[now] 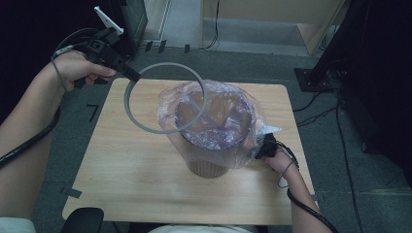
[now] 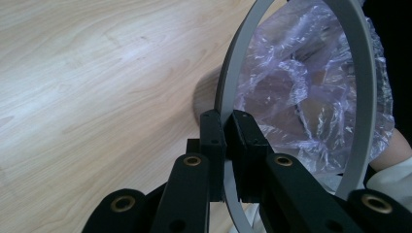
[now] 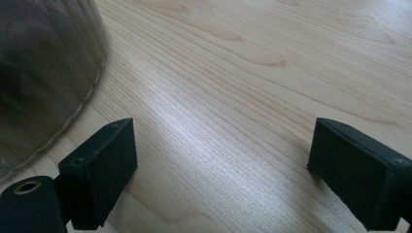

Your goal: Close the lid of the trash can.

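One wooden tabletop [image 1: 121,179] carries one brown bin [image 1: 208,167], standing near its middle toward the right edge, lined with one clear plastic bag [image 1: 243,145]. One grey ring [image 1: 130,108] hangs tilted over the bin's left rim, clamped between the left gripper [image 2: 226,127]'s jaws. The right gripper [image 3: 221,160], jaws spread wide and holding nothing, sits beside the bin's right side.

Light wooden table [image 1: 145,194], grey carpet floor [image 1: 340,160].

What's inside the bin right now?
A clear purple plastic bag lines the bin, draped over its rim. The bag's folds hide the bin's bottom. The grey ring hangs above, not yet seated.
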